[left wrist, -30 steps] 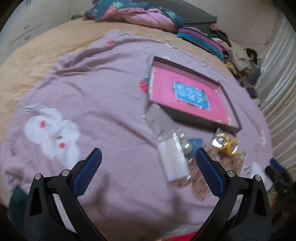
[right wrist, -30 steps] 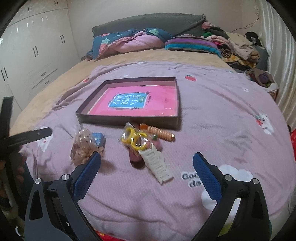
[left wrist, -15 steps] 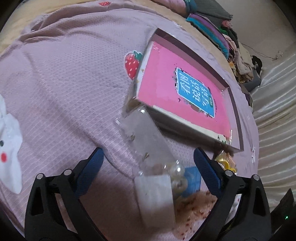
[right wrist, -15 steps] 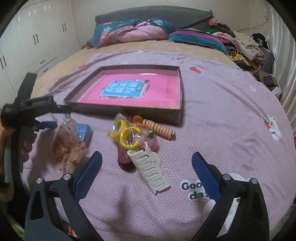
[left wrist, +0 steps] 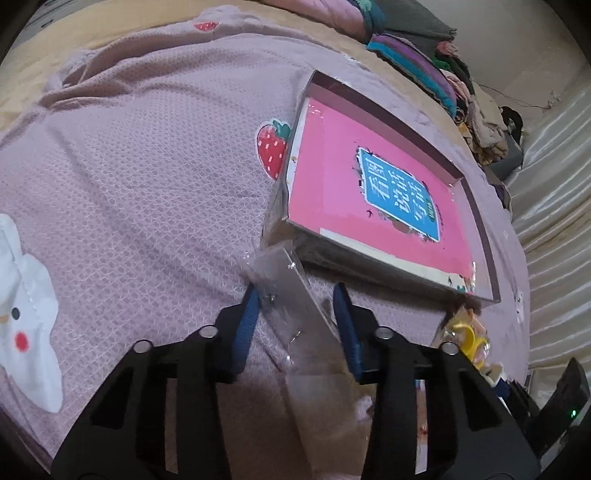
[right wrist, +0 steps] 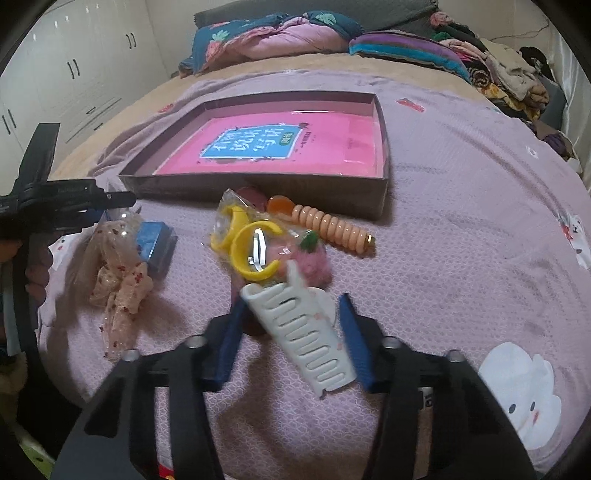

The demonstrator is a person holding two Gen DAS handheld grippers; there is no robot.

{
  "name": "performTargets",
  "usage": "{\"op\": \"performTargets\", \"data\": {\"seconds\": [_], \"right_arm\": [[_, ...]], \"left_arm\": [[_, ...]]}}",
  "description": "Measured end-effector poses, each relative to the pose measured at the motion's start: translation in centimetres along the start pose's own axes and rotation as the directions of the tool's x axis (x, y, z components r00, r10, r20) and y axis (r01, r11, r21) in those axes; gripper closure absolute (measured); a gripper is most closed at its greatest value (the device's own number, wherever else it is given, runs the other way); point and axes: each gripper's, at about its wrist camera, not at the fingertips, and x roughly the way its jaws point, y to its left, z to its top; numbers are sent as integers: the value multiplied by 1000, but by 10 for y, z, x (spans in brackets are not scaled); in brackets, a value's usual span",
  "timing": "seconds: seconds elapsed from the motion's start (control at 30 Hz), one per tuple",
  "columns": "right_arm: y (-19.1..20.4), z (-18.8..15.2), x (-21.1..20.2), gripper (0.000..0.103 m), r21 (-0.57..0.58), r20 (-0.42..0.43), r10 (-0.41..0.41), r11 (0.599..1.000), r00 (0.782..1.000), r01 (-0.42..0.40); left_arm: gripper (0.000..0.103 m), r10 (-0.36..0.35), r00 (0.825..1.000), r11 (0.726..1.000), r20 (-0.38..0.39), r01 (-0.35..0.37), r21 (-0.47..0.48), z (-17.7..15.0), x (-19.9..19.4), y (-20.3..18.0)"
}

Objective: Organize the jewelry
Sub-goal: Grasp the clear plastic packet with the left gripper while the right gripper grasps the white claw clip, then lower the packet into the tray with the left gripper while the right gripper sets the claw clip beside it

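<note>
With my left gripper (left wrist: 295,310) half-closed around the clear packet (left wrist: 291,306) by the box (left wrist: 480,229) and my right gripper (right wrist: 291,325) likewise straddling the white claw clip (right wrist: 303,332), I should squeeze both mid-body before lifting.

Folded quilts (right wrist: 273,35) and clothes (right wrist: 509,70) beyond white wardrobes (right wrist: 74,74).

I'm seeing the clear packet (left wrist: 295,317) blurring low between my left gripper's (left wrist: 297,295) fingers; its contents stay unreadable, and contact is unclear. The white hair clip (right wrist: 299,332) is smearing slightly.
</note>
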Motion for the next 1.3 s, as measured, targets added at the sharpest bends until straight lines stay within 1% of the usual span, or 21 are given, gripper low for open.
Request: {"op": "performTargets", "data": {"seconds": [0.07,0.23,0.27,0.33,0.5,0.6,0.83,1.0,1.1,1.3], "right_arm": [[1,-1,-2,64,-11,10,-2,1000,1000,2],[-2,-8,-9,67,9,32,-1,1000,1000,1],[-3,-10,-12,68,17,38,-1,1000,999,1],[-6,-12,-17,70,33,49,0,999,999,-1],[-15,-15,-30,72,73,79,-5,997,997,-1],[-20,-17,-41,72,91,107,-13,996,994,3],[-31,-13,-63,72,130,162,-22,992,987,1],[-37,1,-76,72,134,210,-38,991,977,10],[-36,11,-79,72,123,228,-45,992,973,17],[-35,34,-77,72,108,260,-41,994,965,13]], "left_arm": [[80,-19,1000,1000,4,19,3,-3,-5,1],[85,-34,999,999,17,34,4,-6,-15,2],[91,-37,999,999,24,37,5,-6,-17,1],[93,-48,998,999,40,48,5,-4,-25,0],[93,-61,996,998,61,59,37,-1,-32,-15],[93,-65,995,995,81,59,75,0,-37,-30],[93,-105,988,981,117,84,173,7,-46,-70],[93,-120,982,971,146,85,224,17,-46,-92],[93,-127,978,967,163,85,239,27,-45,-102],[93,-116,976,963,186,64,262,46,-33,-111]]}}
